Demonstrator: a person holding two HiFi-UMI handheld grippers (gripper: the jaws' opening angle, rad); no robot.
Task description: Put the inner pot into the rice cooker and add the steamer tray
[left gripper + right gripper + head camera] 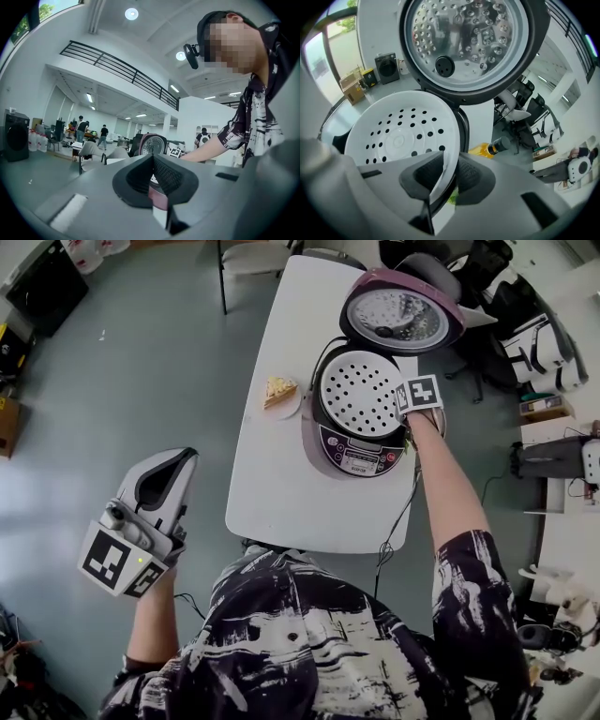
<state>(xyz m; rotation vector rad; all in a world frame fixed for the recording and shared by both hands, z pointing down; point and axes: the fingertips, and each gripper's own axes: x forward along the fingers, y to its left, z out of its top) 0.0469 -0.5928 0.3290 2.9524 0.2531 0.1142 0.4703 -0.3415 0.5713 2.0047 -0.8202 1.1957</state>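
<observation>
The rice cooker (pixel 361 454) stands open on the white table (pixel 281 493), its lid (pixel 401 320) tipped back. The white perforated steamer tray (pixel 361 395) sits in its mouth and hides whatever is below. My right gripper (pixel 407 414) points down at the tray's right rim. In the right gripper view the tray (pixel 401 129) has its thin rim between the jaws of the right gripper (pixel 445 176), with a narrow dark gap on one side; the lid (pixel 464 42) looms above. My left gripper (pixel 171 470) hangs off the table's left, shut and empty (pixel 152 161).
A small plate with a piece of food (pixel 279 393) lies left of the cooker. A cable (pixel 398 521) trails off the table's near right edge. Chairs and gear crowd the far right. A yellow bottle (pixel 490 149) lies beyond the cooker.
</observation>
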